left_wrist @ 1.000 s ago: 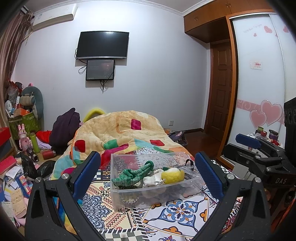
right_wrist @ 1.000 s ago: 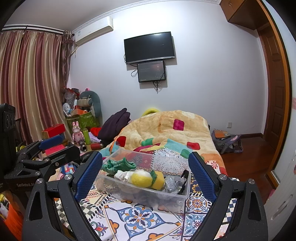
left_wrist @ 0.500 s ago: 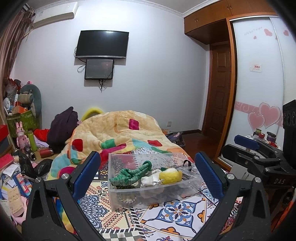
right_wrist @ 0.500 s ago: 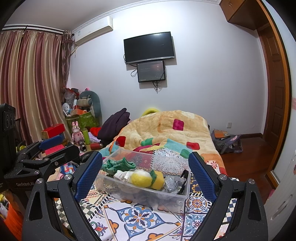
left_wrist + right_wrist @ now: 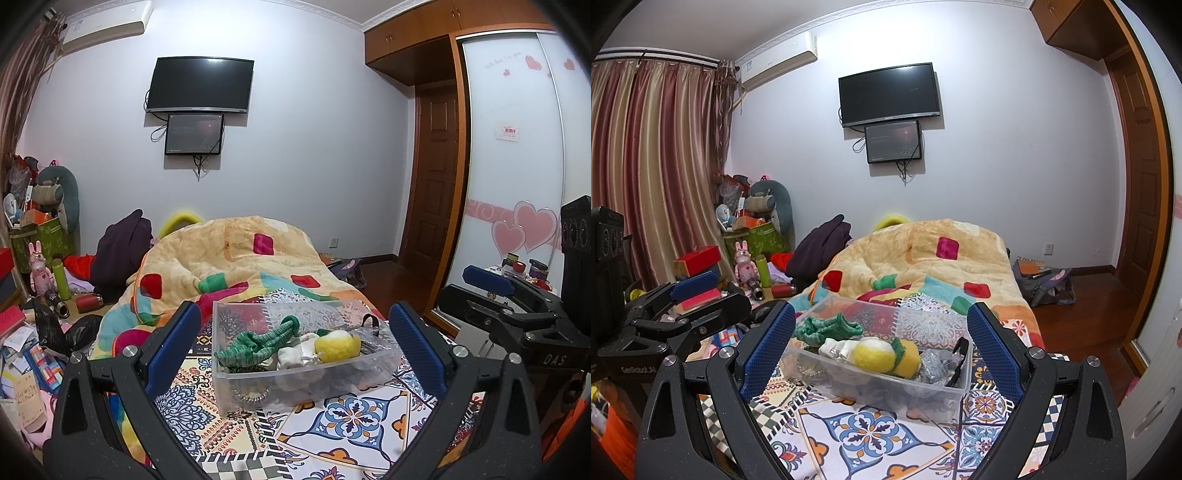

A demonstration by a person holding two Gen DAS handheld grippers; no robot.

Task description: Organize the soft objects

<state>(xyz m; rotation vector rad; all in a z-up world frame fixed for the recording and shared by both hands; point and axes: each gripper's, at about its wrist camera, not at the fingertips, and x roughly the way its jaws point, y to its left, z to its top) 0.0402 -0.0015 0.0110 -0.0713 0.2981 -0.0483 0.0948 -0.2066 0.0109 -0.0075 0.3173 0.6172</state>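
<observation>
Soft objects sit gathered in a clear plastic bin that rests on the patterned bedspread at the foot of the bed, in front of a rumpled orange quilt with colored patches. Inside the bin, a green knitted piece lies toward the left, a white fabric item just beside it, and a yellow plush ball to the right, touching the white item. The left gripper hangs before the bin with its blue-padded fingers spread wide, holding nothing. The right gripper likewise faces the bin, spread wide and empty.
</observation>
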